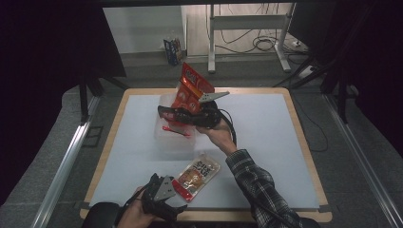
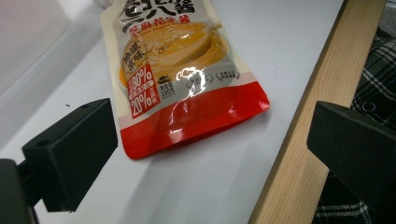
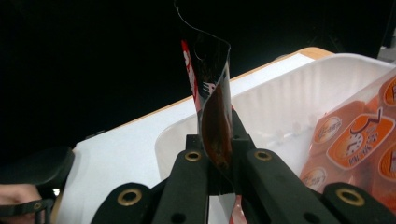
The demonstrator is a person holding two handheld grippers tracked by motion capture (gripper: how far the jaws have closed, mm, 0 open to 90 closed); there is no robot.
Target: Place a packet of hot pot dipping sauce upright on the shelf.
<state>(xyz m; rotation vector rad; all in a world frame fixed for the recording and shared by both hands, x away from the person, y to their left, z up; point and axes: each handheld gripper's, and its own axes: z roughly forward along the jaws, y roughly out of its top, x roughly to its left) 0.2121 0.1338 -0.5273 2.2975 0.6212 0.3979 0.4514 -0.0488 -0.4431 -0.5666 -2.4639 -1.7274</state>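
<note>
A red snack pouch [image 1: 191, 88] stands upright over a translucent plastic bin [image 1: 164, 140]. My right gripper [image 1: 171, 114] is shut on its lower part. In the right gripper view the jaws [image 3: 217, 140] pinch the pouch [image 3: 212, 79] edge-on above the white bin [image 3: 280, 102], where an orange packet [image 3: 355, 135] lies. A flat sauce pouch [image 1: 197, 175] with an orange picture and a red bottom band lies near the table's front edge. My left gripper [image 1: 173, 192] is open just short of its red end. The sauce pouch [image 2: 182, 79] lies ahead between the open jaws [image 2: 212, 149], untouched.
The white mat [image 1: 266, 142] covers a wooden table top whose front edge [image 2: 299, 140] runs right beside the left gripper. Dark curtains flank both sides. A desk frame and cables stand on the floor beyond the table.
</note>
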